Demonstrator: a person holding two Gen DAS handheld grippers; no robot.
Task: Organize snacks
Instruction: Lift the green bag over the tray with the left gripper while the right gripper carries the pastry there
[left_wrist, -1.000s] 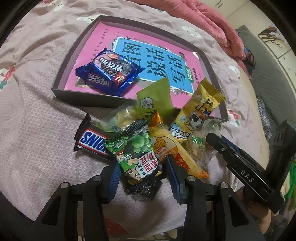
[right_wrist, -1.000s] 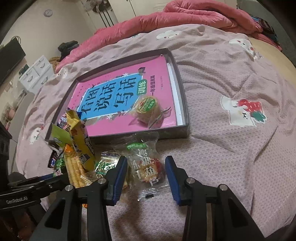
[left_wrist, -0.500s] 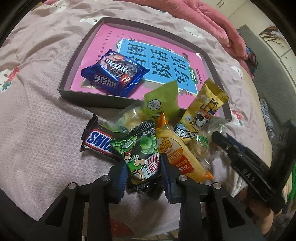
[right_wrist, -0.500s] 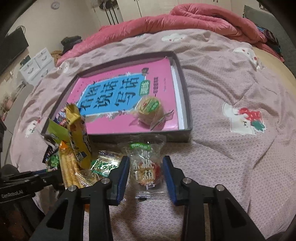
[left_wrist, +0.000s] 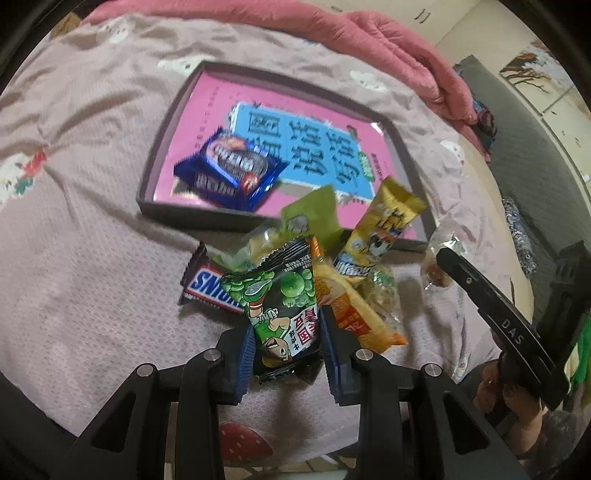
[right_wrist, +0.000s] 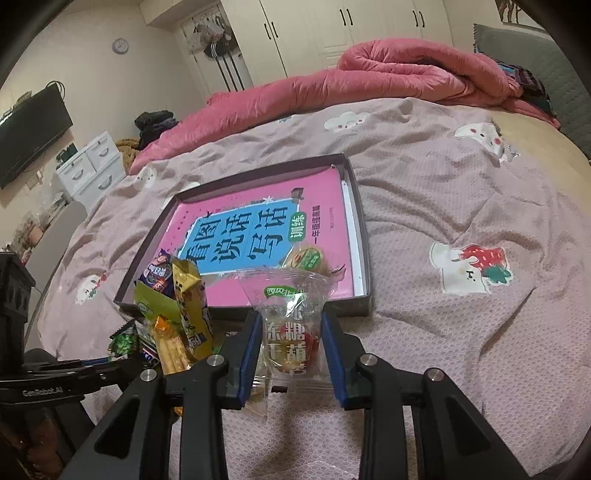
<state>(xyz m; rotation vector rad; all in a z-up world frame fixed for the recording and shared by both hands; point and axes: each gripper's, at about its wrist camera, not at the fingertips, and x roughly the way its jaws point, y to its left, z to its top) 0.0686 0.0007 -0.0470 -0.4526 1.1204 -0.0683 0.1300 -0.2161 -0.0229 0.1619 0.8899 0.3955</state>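
My left gripper is shut on a black and green pea snack packet, lifted a little off the bedspread. Under and behind it lie a Snickers bar, an orange packet, a yellow packet and a light green packet. A blue Oreo packet rests in the shallow dark tray lined with a pink book. My right gripper is shut on a clear candied-fruit packet, raised before the tray. A round wrapped pastry sits in the tray.
The snack pile lies left of the right gripper, near the bed's front edge. A rolled pink duvet runs along the far side of the bed. The right gripper's body reaches in from the right in the left wrist view.
Both grippers closed on their packets and rose a little, lifting the pea snack and the clear packet off the bedspread. The tray and other snacks stayed put.
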